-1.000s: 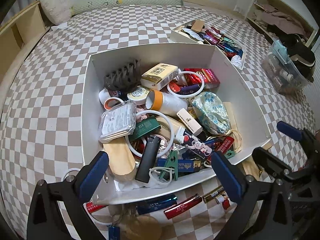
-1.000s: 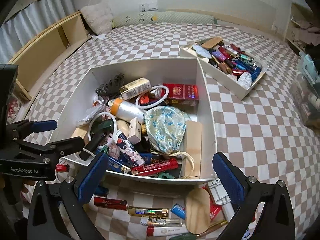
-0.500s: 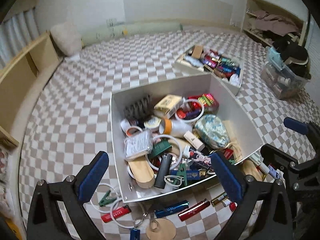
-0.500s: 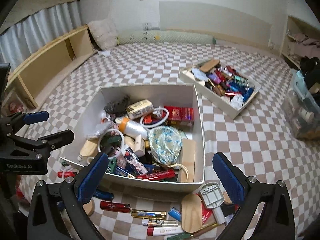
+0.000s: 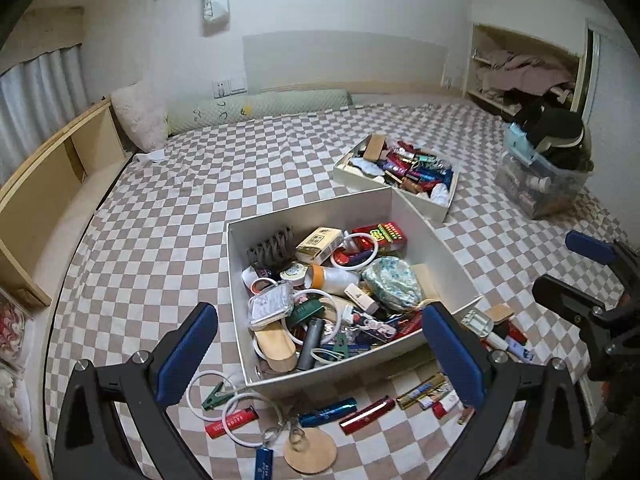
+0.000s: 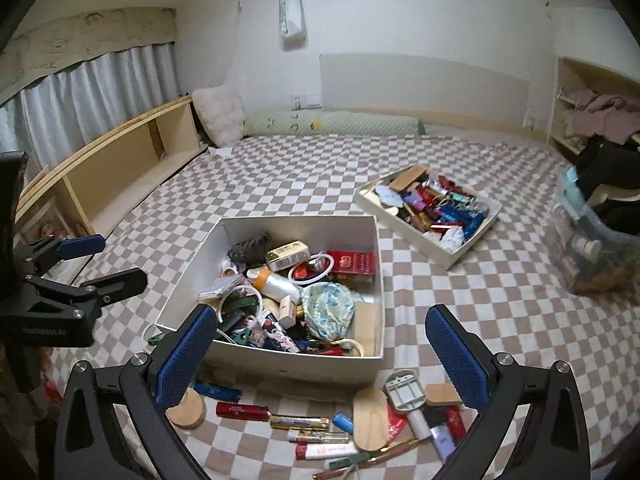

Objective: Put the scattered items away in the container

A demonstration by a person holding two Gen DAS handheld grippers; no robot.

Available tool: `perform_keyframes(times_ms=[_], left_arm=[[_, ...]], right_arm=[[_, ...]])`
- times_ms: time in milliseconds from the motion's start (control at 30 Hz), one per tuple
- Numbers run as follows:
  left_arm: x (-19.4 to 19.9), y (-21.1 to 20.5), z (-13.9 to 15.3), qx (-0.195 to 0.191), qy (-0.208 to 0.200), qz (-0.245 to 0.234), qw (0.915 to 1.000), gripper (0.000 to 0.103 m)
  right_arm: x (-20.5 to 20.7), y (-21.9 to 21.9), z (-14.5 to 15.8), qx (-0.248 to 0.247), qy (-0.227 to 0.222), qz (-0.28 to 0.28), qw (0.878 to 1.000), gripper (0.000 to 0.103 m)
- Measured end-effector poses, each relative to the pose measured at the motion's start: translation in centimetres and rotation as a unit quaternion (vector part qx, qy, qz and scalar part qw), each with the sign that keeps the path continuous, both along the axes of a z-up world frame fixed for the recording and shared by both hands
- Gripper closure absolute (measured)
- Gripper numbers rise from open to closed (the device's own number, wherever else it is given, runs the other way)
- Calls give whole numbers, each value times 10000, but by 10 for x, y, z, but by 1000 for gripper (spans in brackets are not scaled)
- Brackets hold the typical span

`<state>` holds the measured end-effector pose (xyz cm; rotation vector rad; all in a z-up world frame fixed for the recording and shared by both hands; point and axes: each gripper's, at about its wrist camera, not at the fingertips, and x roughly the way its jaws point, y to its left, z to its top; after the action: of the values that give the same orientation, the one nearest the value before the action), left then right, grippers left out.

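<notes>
1. A wooden shelf unit [image 6: 120,168] runs along the far left of the room, beside a bed covered in a brown-and-white checked sheet [image 6: 304,176].
2. The left gripper [image 5: 318,352] hangs above the near left of the bed, its blue-padded jaws spread wide and holding nothing.
3. A large white box [image 5: 308,216] sits in the middle of the sheet. It is crowded with small things: a dark hair claw [image 5: 270,246], a cream carton [image 5: 319,243], a red packet [image 5: 382,234], a floral pouch [image 5: 392,282] and white rings.
4. Scattered items lie on the sheet just in front of the box, among them a red lighter [image 6: 242,410], a round wooden disc [image 5: 310,450] and an oval wooden piece [image 6: 370,418].
5. The right gripper [image 6: 322,354] hovers over these, jaws released and empty.
6. A smaller white tray [image 6: 452,254] of lighters lies further right, behind the box.
7. A clear plastic tub [image 6: 592,256] stands at the far right.
</notes>
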<state>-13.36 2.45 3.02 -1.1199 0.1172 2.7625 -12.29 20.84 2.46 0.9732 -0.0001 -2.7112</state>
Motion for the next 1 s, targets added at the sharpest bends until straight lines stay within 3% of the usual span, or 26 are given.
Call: perform_keyframes(times_ms=[367,800,1000], left_arm=[[50,7,11,-43,507,-89,9987,0],[89,-9,5,429,544,64,9976,0],[104,-15,1,441,623,172,9969,0]], right_arm=[[36,7,6,32,311,66,9995,0],[68,2,2,92,532,168,9984,0],[80,-1,0,124,612,247,9977,0]])
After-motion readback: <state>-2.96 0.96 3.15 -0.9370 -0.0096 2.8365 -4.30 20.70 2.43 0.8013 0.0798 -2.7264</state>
